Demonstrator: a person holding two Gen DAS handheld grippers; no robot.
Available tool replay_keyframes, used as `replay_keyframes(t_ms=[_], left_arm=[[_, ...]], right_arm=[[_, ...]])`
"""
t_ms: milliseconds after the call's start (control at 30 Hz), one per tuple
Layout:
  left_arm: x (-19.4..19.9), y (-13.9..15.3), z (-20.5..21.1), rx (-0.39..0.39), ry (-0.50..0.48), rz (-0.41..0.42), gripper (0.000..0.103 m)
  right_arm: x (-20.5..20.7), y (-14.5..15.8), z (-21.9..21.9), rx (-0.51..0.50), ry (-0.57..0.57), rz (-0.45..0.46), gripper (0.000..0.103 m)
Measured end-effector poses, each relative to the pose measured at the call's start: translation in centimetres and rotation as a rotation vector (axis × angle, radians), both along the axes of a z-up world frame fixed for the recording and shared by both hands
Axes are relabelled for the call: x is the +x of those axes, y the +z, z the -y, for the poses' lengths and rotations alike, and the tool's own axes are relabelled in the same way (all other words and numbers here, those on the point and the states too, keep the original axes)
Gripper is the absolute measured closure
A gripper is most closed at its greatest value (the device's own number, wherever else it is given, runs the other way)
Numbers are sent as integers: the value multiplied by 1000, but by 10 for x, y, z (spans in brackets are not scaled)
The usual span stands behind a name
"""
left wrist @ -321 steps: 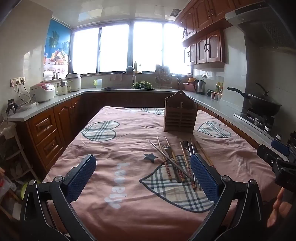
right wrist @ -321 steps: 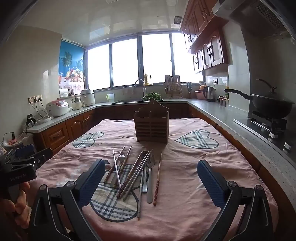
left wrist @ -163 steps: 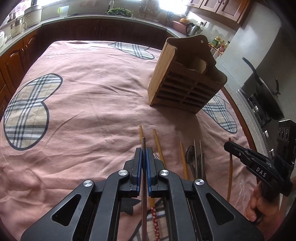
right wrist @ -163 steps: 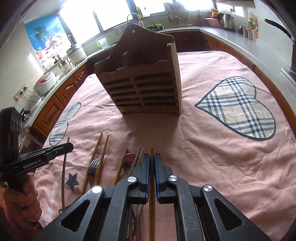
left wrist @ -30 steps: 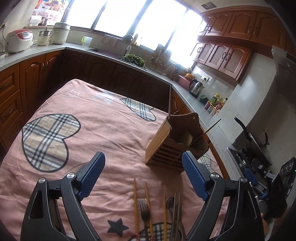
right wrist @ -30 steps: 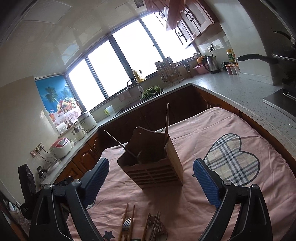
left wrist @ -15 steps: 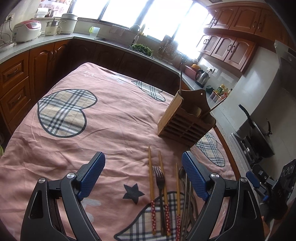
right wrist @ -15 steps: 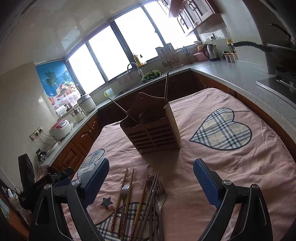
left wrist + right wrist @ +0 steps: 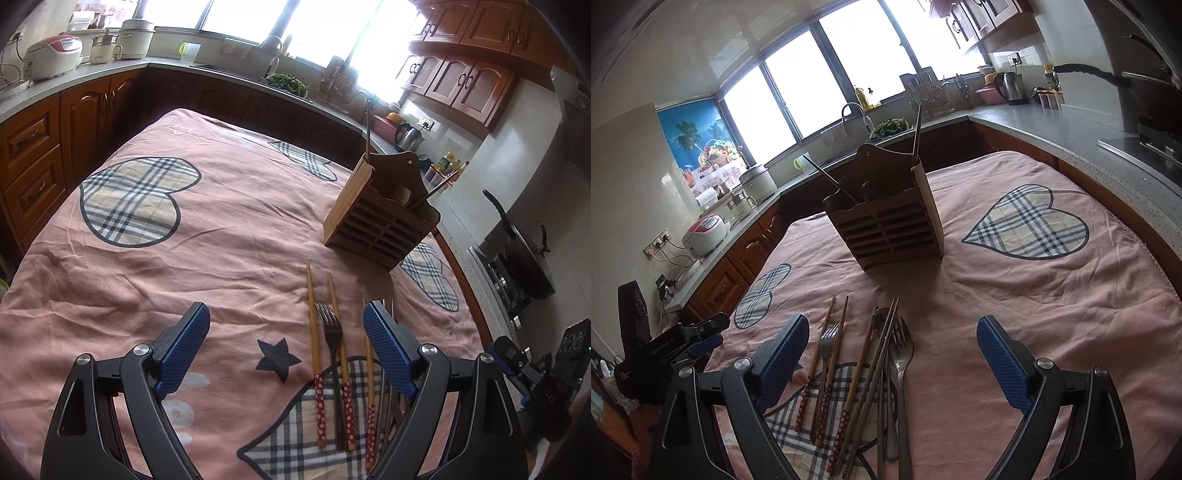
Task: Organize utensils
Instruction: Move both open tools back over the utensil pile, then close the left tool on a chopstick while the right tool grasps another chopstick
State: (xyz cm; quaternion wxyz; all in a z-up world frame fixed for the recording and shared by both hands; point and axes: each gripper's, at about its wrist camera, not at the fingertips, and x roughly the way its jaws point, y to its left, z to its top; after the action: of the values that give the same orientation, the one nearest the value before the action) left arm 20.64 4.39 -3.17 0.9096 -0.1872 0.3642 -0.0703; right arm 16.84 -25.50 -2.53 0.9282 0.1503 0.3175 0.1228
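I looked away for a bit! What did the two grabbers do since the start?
Each picked one stick from the pile and dropped it in the wooden holder: one chopstick stands upright, another leans. The left gripper and right gripper have let go, jaws open, back over the pile. The forks and the other chopsticks stayed on the cloth.

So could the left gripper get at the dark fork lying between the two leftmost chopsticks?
Probably yes: the left gripper is open, the fork lies uncovered between its fingers, though chopsticks crowd both sides.

You had open cloth [image 9: 229, 236] left of the holder [image 9: 380, 225]; loose utensils [image 9: 871, 373] crowded the near center.
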Motion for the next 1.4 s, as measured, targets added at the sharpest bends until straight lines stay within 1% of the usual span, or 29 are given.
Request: replay_keyframes(t_ms=[200,467,567,667,733,833,933,967,1000,1033,1067,1133,1167,1233,1400], left_arm=[[8,-5,5,18,-16,-22,16],[29,-15,17,84,-58,-76,16],[37,-18,22,108,-77,-92,16],[45,-21,27,129,-92,-108,16],[51,-23,30,137,-99,-117,16],[62,-26,33,153,-106,-129,17],[73,-29,37,146,-119,-142,20],[76,-29,39,144,-124,-143,21],[79,-28,42,143,-133,-141,24],[83,-28,46,142,-145,-138,27],[87,-28,49,143,-157,-138,29],[95,-28,57,140,-189,-141,37],[99,-29,61,141,-206,-144,39],[107,-31,69,154,-233,-153,46],[125,-42,84,189,-294,-188,54]], right_arm=[[6,-7,-3,-14,12,-24,10],[19,-14,-5,-26,20,-50,10],[25,-17,-6,-28,23,-64,12],[31,-21,-8,-36,29,-80,20],[37,-24,-9,-32,35,-93,21],[46,-28,-12,-36,45,-114,28],[57,-34,-15,-27,57,-141,36],[61,-36,-16,-26,60,-148,41],[65,-38,-17,-26,63,-156,46],[68,-40,-17,-24,67,-163,49],[72,-42,-19,-22,72,-171,53],[81,-46,-20,-16,80,-187,56],[85,-49,-21,-12,85,-193,59],[94,-54,-22,-5,97,-212,63],[117,-69,-23,33,119,-268,74]])
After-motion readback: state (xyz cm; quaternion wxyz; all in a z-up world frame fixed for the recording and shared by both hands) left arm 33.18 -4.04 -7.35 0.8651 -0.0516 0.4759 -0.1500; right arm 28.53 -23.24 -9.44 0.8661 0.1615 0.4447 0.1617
